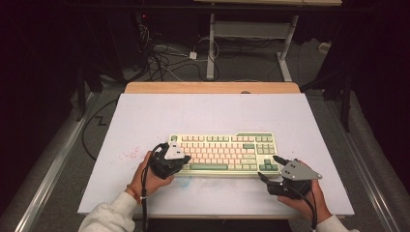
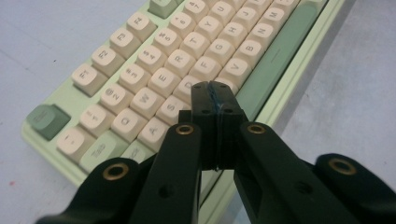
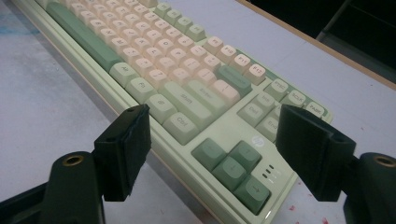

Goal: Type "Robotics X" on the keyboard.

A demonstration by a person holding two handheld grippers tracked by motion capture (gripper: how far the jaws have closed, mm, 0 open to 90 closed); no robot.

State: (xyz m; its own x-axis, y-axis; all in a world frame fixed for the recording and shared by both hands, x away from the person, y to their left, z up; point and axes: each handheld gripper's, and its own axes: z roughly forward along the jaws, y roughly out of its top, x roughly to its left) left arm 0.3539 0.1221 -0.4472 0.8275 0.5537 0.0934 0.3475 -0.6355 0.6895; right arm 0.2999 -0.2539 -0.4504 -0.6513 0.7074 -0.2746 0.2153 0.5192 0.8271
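A pale green keyboard (image 1: 225, 153) with cream and dark green keys lies across the middle of the white board. My left gripper (image 1: 185, 158) hovers over its left end, jaws shut with nothing between them; in the left gripper view the closed tips (image 2: 215, 95) sit just above the letter keys (image 2: 180, 63) near the keyboard's (image 2: 280, 60) front rows. My right gripper (image 1: 270, 166) is at the keyboard's near right corner, open. In the right gripper view its jaws (image 3: 212, 149) straddle the arrow keys (image 3: 231, 168) and the front edge of the keyboard (image 3: 154, 65), touching nothing.
The white board (image 1: 145, 121) rests on a wooden table (image 1: 212, 87), with bare board behind and to both sides of the keyboard. Faint red specks (image 1: 129, 154) mark the board at the left. Cables and desk legs (image 1: 211, 43) stand on the floor beyond.
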